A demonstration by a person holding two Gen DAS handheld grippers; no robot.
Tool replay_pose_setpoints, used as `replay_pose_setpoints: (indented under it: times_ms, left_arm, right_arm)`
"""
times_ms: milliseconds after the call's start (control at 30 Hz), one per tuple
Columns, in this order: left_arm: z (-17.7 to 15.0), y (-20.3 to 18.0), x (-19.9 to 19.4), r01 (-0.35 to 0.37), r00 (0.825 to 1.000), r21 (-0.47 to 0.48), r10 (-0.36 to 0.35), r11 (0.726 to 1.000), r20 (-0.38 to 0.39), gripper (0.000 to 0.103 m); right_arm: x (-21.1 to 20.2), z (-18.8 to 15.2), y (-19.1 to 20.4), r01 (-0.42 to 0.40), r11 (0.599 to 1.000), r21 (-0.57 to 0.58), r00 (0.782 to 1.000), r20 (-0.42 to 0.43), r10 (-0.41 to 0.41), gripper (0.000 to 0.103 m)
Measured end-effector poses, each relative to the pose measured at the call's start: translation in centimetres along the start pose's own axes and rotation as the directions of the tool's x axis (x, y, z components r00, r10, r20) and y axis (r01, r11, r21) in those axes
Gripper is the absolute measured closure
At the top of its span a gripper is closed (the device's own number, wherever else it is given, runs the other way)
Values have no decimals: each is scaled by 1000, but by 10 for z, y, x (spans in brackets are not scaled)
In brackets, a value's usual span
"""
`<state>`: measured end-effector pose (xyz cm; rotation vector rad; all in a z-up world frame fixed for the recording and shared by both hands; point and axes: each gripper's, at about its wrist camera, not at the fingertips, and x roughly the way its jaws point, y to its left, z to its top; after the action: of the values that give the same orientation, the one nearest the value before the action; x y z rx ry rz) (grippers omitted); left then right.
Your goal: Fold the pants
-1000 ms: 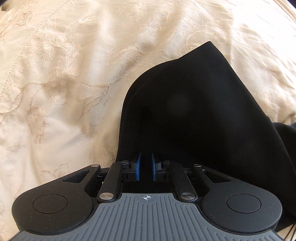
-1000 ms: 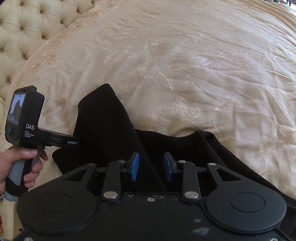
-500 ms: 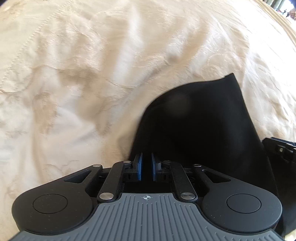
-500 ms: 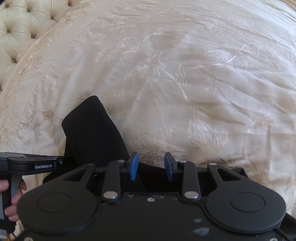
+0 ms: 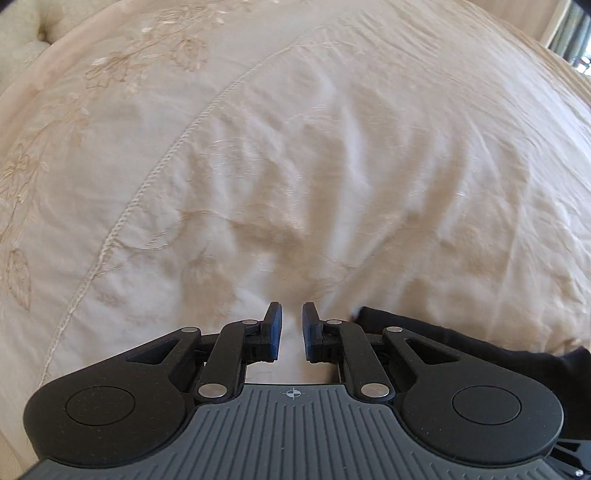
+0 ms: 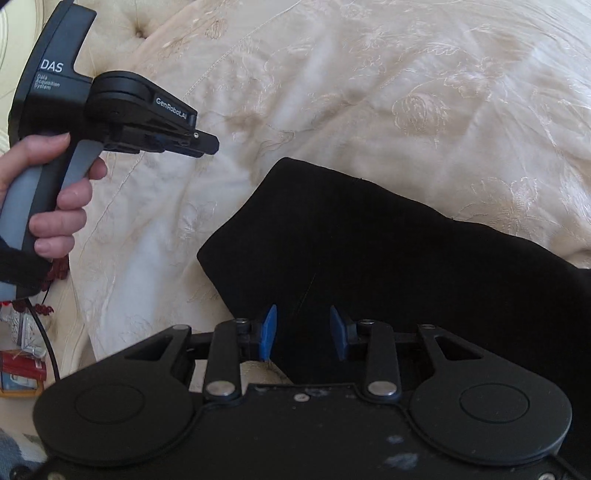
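The black pants (image 6: 369, 240) lie in a folded heap on the cream embroidered bedspread (image 6: 406, 74). My right gripper (image 6: 302, 317) hovers over their near edge, jaws apart, the dark cloth under them and nothing pinched. My left gripper (image 5: 291, 314) points down at bare bedspread (image 5: 295, 147) with its pads nearly together and nothing between them. Only a strip of the pants (image 5: 461, 343) shows at its lower right. In the right wrist view the left gripper (image 6: 207, 142) hangs left of the pants, clear of them, held by a hand (image 6: 55, 192).
A tufted cream headboard (image 6: 136, 33) borders the bed at the upper left. Small items and a cable lie beside the bed at the lower left (image 6: 22, 369). A window (image 5: 569, 37) shows at the far right edge of the left wrist view.
The left gripper held a raised fold of the pants; now it has let go, lifted and swung away to the left. The right gripper has moved over the pants, which lie flatter.
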<state>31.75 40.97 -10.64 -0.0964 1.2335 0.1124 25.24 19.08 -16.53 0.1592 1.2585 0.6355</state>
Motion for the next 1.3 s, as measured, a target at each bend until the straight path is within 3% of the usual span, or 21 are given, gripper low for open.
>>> replay_pose_setpoints:
  times_ms: [133, 267, 367, 500, 567, 667, 767, 867, 967, 1033, 1167, 1233, 1300]
  left_arm:
    - [-28, -55, 0, 101, 995, 142, -97, 985, -35, 91]
    - [-68, -102, 9, 180, 983, 297, -157, 938, -99, 91]
    - [-95, -123, 33, 189, 977, 379, -133, 906, -168, 91]
    - [-116, -136, 38, 119, 992, 497, -82, 859, -94, 91]
    - [-117, -138, 38, 114, 992, 510, -75, 852, -97, 91]
    - [-108, -133, 45, 144, 987, 463, -92, 875, -132, 91]
    - [-98, -125, 49, 172, 979, 395, -114, 902, -168, 91]
    - [-93, -122, 52, 178, 976, 366, -116, 914, -185, 91]
    - [-89, -123, 55, 170, 976, 379, -103, 909, -191, 91]
    - [-88, -125, 57, 167, 977, 388, -98, 906, -192, 91]
    - [-91, -133, 57, 164, 978, 399, -95, 902, -188, 91]
    - [-92, -135, 55, 162, 978, 404, -92, 900, -187, 91]
    - [-93, -136, 54, 162, 978, 408, -91, 899, -187, 91]
  right_arm:
    - [-30, -5, -23, 89, 989, 117, 991, 89, -99, 67]
    - [-73, -13, -62, 203, 941, 271, 953, 166, -253, 67]
    - [-101, -14, -97, 268, 891, 365, 913, 198, -356, 67]
    - [-121, -11, -141, 314, 846, 431, 880, 202, -429, 66]
    - [-121, -10, -160, 311, 836, 452, 884, 186, -429, 66]
    - [-106, -18, -168, 292, 841, 455, 906, 151, -395, 66]
    - [-94, -33, -154, 258, 880, 400, 938, 113, -327, 65]
    - [-77, -54, -129, 231, 920, 317, 967, 34, -254, 64]
    - [-73, -67, -111, 239, 943, 230, 970, -9, -244, 65]
    - [-86, -66, -108, 232, 937, 261, 966, 52, -253, 65]
    - [-117, -47, -121, 238, 904, 355, 928, 190, -319, 65]
    - [-118, -34, -135, 240, 892, 384, 921, 201, -334, 64]
    - [-112, -22, -149, 232, 884, 405, 926, 185, -328, 64]
